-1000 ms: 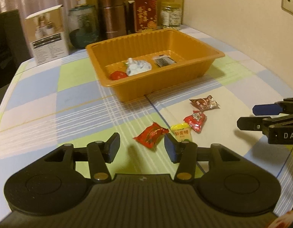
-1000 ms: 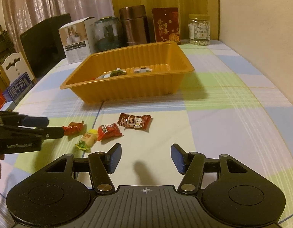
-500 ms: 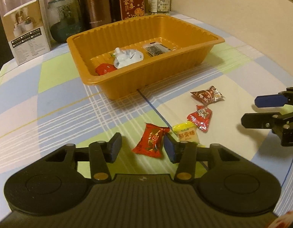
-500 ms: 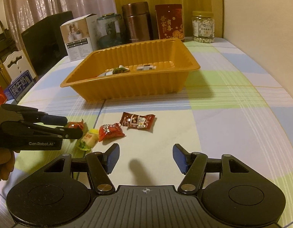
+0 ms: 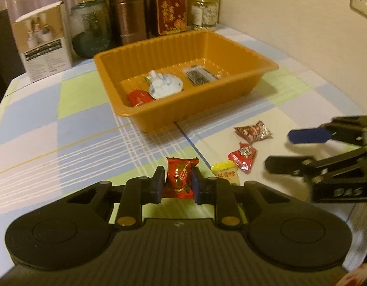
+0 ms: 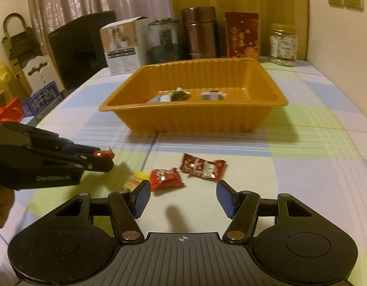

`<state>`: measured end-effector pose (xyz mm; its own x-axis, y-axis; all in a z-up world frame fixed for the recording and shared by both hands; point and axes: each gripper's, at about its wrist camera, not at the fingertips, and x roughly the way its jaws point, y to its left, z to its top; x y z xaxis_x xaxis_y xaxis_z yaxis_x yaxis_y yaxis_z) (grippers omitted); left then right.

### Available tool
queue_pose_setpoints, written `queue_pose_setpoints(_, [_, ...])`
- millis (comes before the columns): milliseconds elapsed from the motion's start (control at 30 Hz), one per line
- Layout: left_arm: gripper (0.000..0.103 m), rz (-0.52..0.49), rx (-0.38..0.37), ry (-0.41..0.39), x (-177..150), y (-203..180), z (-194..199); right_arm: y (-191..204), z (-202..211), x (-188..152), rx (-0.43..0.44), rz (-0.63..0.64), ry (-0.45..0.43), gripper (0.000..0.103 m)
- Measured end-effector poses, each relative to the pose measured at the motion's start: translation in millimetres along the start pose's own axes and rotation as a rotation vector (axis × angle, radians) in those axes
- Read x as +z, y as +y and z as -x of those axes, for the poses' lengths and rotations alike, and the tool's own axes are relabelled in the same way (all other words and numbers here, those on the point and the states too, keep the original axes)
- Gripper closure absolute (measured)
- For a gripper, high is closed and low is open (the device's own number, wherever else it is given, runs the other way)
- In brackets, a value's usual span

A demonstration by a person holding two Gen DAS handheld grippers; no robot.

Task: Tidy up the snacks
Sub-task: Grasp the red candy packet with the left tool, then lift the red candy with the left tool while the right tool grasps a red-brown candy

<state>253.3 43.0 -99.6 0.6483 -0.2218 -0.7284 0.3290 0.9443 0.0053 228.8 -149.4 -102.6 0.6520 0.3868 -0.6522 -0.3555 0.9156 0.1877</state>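
My left gripper point(image 5: 177, 176) is shut on a red candy point(image 5: 180, 170) low over the checked tablecloth; the right wrist view shows the same candy point(image 6: 103, 153) at the left gripper's tip point(image 6: 104, 158). Just right of it lie a yellow candy point(image 5: 225, 174), a small red candy point(image 5: 243, 155) and a dark red candy point(image 5: 253, 131). My right gripper point(image 6: 183, 190) stands open just in front of the small red candy point(image 6: 165, 178) and the dark red candy point(image 6: 202, 166), with nothing between its pads. Beyond them the orange tray point(image 5: 183, 116) holds three snacks.
Behind the tray stand a white box point(image 5: 44, 45), a glass jar point(image 5: 90, 28), a brown flask point(image 5: 128, 12), a red box point(image 5: 171, 12) and a snack jar point(image 5: 205, 12). A wall runs along the right. A dark chair point(image 6: 83, 47) stands at the table's left edge.
My left gripper's jaws closed onto the red candy, which now stands upright between the pads. The right gripper crept closer to the loose candies.
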Motion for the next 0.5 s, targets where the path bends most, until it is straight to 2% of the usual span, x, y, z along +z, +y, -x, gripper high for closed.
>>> queue_pose_setpoints(267, [0.082,0.068,0.008,-0.021,-12,2,28,10,-23,7,0.02,0.029,0.018,0.042])
queue_pose_setpoints(400, [0.082,0.088,0.006,-0.017,-16,1,27,14,-36,8,0.021,0.055,0.032,0.056])
queue_pose_setpoints(500, [0.082,0.091,0.005,-0.015,-16,1,25,17,-41,9,0.015,0.074,0.028,0.058])
